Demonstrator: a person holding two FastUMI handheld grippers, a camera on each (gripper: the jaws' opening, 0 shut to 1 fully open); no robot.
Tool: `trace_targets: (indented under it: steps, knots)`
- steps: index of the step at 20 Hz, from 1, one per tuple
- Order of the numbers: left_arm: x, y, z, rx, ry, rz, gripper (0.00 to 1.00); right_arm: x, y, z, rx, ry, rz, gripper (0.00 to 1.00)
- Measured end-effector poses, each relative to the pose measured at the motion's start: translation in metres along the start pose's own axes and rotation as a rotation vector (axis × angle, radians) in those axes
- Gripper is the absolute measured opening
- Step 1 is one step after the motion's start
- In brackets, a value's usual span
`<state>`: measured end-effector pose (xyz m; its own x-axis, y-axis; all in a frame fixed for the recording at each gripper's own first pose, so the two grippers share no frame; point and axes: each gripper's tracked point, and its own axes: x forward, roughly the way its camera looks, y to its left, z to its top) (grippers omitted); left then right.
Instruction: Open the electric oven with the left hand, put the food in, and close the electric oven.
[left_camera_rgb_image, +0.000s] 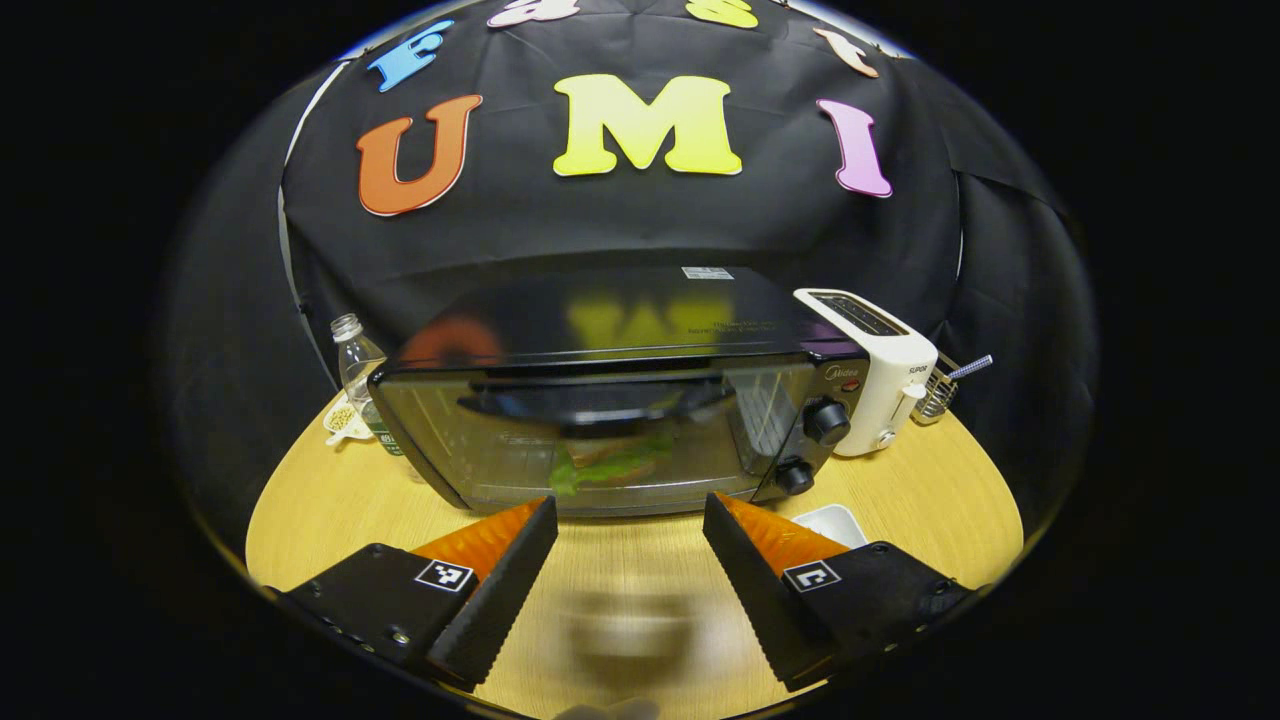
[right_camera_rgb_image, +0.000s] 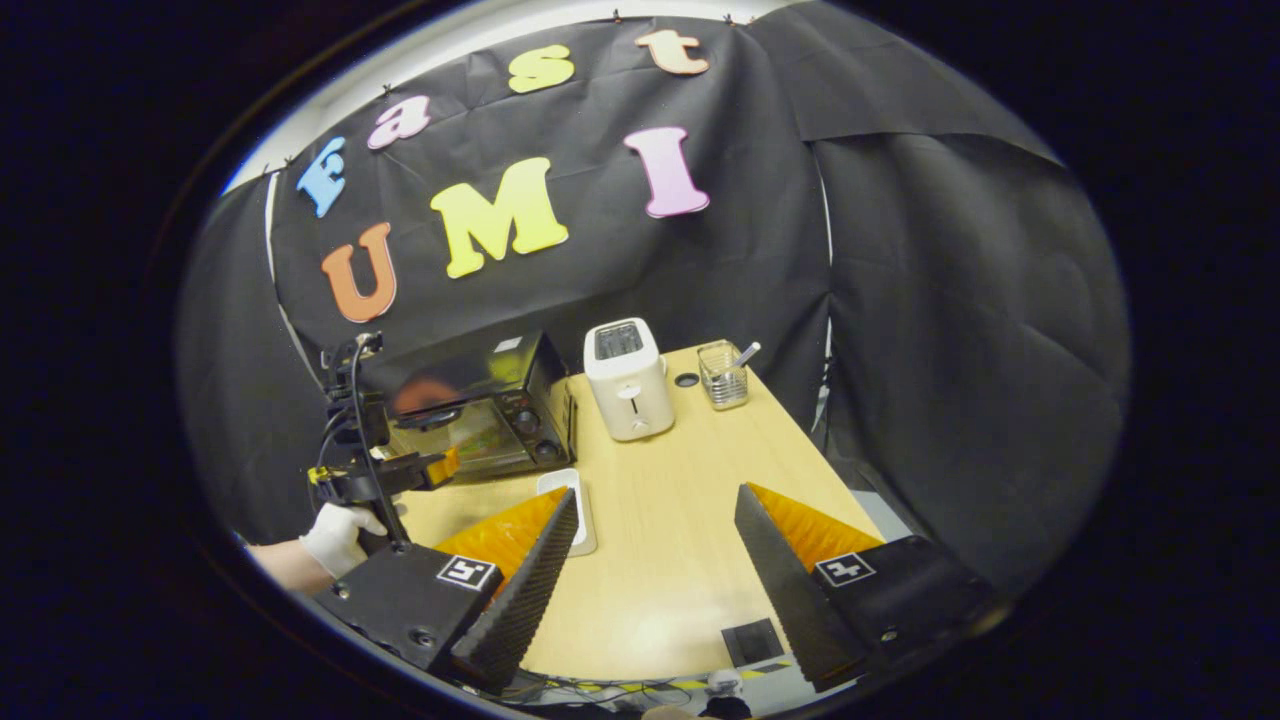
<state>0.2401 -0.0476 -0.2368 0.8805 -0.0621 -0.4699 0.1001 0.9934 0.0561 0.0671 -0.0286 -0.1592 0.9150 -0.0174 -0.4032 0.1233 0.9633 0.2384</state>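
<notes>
The black electric oven (left_camera_rgb_image: 620, 330) stands on the round wooden table (left_camera_rgb_image: 930, 500), straight ahead in the left gripper view. Its glass door (left_camera_rgb_image: 470, 450) looks upright against the front, and the dark handle (left_camera_rgb_image: 600, 398) is blurred. Behind the glass lies the food (left_camera_rgb_image: 610, 460), bread with green lettuce. My left gripper (left_camera_rgb_image: 630, 503) is open and empty a short way in front of the door. The right gripper view has the oven (right_camera_rgb_image: 480, 400) at the left, with a gloved hand (right_camera_rgb_image: 335, 535) holding the left gripper (right_camera_rgb_image: 440, 465) before it. My right gripper (right_camera_rgb_image: 658, 493) hangs open and empty over the table.
A white toaster (left_camera_rgb_image: 880, 370) stands right of the oven, with a wire holder (right_camera_rgb_image: 723, 375) behind it. An empty white plate (right_camera_rgb_image: 588, 520) lies by the oven's right front corner. A clear bottle (left_camera_rgb_image: 355, 370) and a small dish (left_camera_rgb_image: 340, 420) sit to the oven's left.
</notes>
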Motion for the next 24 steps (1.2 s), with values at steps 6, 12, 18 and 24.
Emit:
trace_targets:
  steps: [6, 12, 18, 24]
  knots:
    - [-0.007, -0.004, -0.002, 0.011, 0.002, 0.003, 0.97, 0.000, 0.002, 0.004, -0.017, 0.001, 0.011, 1.00]
    - [-0.051, -0.005, 0.022, 0.007, -0.074, -0.003, 0.97, 0.001, 0.011, 0.019, -0.054, -0.023, 0.042, 1.00]
    - [-0.151, 0.008, 0.077, -0.016, -0.238, -0.009, 0.96, -0.001, 0.029, 0.049, -0.095, -0.095, 0.094, 0.90]
    - [-0.246, 0.024, 0.112, -0.041, -0.361, 0.033, 0.96, -0.023, 0.044, 0.095, -0.156, -0.220, 0.119, 0.90]
